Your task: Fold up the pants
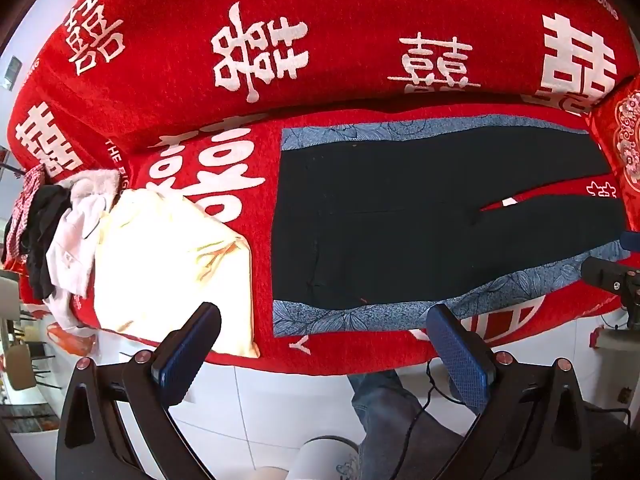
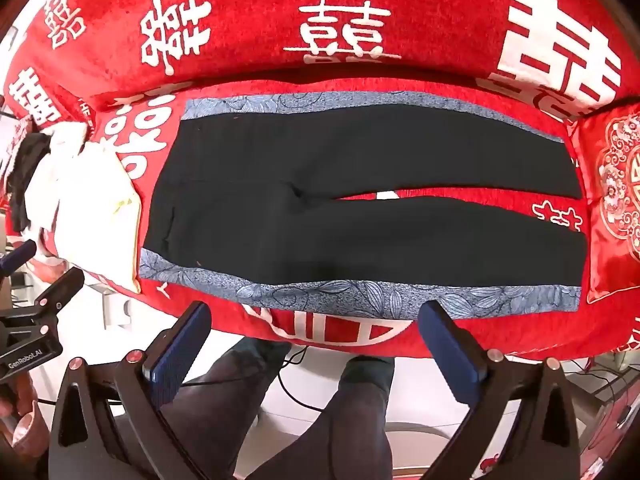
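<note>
Black pants [image 1: 400, 216] lie flat and spread out on a blue-grey patterned cloth [image 1: 360, 316] on the red sofa seat, waistband to the left, both legs running right with a narrow gap between them. They also show in the right wrist view [image 2: 340, 216] on the same cloth [image 2: 360, 296]. My left gripper [image 1: 324, 320] is open and empty, hovering at the sofa's front edge near the waist end. My right gripper [image 2: 316, 320] is open and empty, in front of the near leg. The left gripper [image 2: 36, 272] shows at the left edge of the right view.
A pale yellow garment [image 1: 168, 264] and a pile of white, black and checked clothes [image 1: 52, 232] lie left of the pants. A red embroidered cushion [image 2: 616, 200] stands at the right end. The sofa back [image 1: 320, 40] rises behind. The person's legs [image 2: 320, 420] stand on white floor tiles.
</note>
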Tool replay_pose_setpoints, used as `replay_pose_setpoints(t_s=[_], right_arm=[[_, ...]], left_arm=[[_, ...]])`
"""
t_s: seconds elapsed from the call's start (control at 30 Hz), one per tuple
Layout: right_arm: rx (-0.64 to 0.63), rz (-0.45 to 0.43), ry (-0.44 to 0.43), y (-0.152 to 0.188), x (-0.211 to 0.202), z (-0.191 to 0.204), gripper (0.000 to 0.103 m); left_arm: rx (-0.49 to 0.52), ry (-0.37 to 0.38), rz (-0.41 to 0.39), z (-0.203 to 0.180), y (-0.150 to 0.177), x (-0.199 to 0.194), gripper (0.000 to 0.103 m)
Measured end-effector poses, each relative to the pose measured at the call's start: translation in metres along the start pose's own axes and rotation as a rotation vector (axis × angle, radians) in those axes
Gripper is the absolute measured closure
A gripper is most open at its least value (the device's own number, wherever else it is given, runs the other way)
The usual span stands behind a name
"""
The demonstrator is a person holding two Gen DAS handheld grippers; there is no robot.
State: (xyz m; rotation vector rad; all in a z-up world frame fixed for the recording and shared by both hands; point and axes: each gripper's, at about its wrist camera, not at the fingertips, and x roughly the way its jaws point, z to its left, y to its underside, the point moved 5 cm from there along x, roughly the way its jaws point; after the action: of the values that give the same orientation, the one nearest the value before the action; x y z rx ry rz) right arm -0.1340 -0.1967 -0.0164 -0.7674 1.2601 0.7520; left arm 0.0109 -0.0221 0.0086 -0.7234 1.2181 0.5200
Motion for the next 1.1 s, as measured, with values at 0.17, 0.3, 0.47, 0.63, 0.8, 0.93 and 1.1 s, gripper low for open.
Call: replay_pose_setpoints(t_s=[0.17, 0.3, 0.47, 0.63, 0.8, 0.93, 1.1], right_arm=[[-0.004, -0.004, 0.001, -0.003, -0.001, 0.0, 0.0], [-0.006, -0.012, 0.001, -0.001, -0.005, 0.002, 0.0], [0.002, -0.011, 0.002, 0.004, -0.008, 0.003, 0.0], [-0.01, -0.005, 0.004, 0.001, -0.007, 0.003, 0.0], [-0.016, -0.019, 0.001, -0.001, -0.009, 0.003, 0.0], [-0.018, -0.03, -0.021, -0.002, -0.01, 0.002, 0.0], [-0.027, -0.036, -0.055, -0.003, -0.011, 0.001, 0.0]], left_arm=[[0.001, -0.001, -0.004, 0.001, 0.001, -0.001, 0.0], [0.005, -0.006, -0.003, -0.001, 0.001, -0.002, 0.0], [0.013, -0.009, -0.011, -0.002, 0.002, -0.004, 0.0], [0.013, -0.011, -0.013, -0.002, 0.002, -0.005, 0.0], [0.014, -0.02, -0.019, -0.003, 0.002, -0.008, 0.0], [0.015, -0.035, -0.028, -0.004, 0.001, -0.012, 0.0], [0.006, -0.059, -0.034, -0.007, 0.002, -0.018, 0.0]])
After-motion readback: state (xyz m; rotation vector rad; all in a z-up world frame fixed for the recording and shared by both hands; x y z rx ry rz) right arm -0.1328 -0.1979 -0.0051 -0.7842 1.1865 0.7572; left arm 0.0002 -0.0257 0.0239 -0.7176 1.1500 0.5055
